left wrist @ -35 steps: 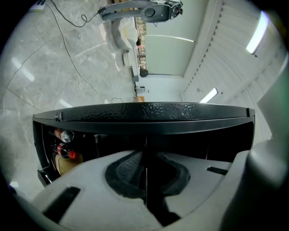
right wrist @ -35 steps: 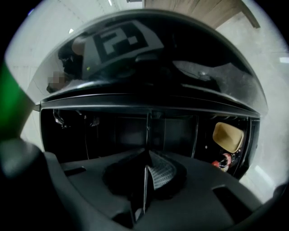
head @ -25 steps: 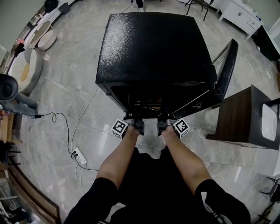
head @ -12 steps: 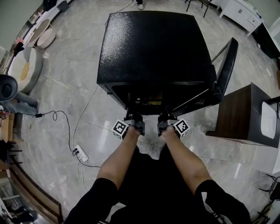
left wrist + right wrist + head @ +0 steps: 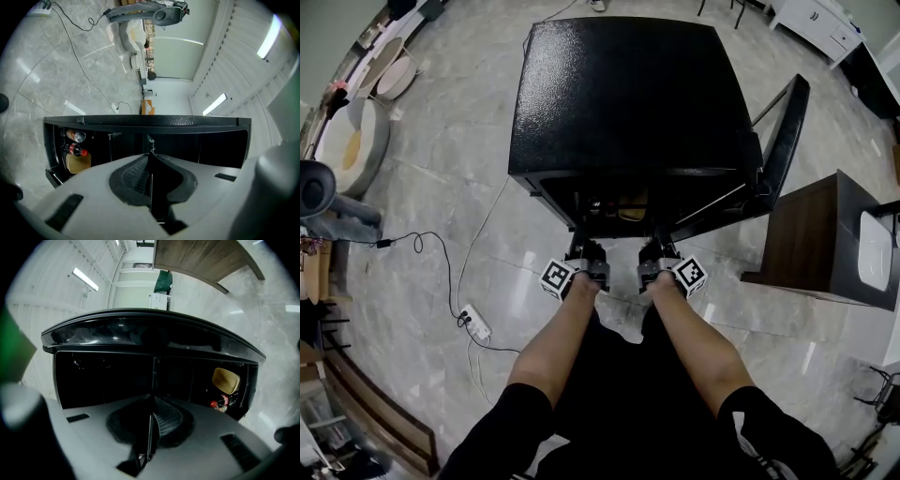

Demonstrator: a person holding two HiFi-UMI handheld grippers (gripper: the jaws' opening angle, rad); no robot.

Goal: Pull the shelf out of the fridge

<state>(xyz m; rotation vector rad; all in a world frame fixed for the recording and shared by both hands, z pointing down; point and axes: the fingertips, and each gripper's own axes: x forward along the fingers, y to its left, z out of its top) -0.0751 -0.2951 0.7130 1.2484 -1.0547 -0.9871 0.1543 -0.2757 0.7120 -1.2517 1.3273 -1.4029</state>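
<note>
The left claw (image 5: 584, 251) and the right claw (image 5: 659, 250) are both closed on the near edge of the thin flat shelf (image 5: 153, 376) inside the small black fridge (image 5: 628, 94). The shelf seems stiff, light and perhaps fragile, so this two-point hold on the front edge should keep it level.

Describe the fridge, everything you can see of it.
The fridge is a low black box with a pebbled, glossy top, standing on the pale tiled floor. Its door hangs open to the right. The inside is dark, with bottles and a tan object in it. The left gripper and right gripper are shut on its thin shelf.
</note>
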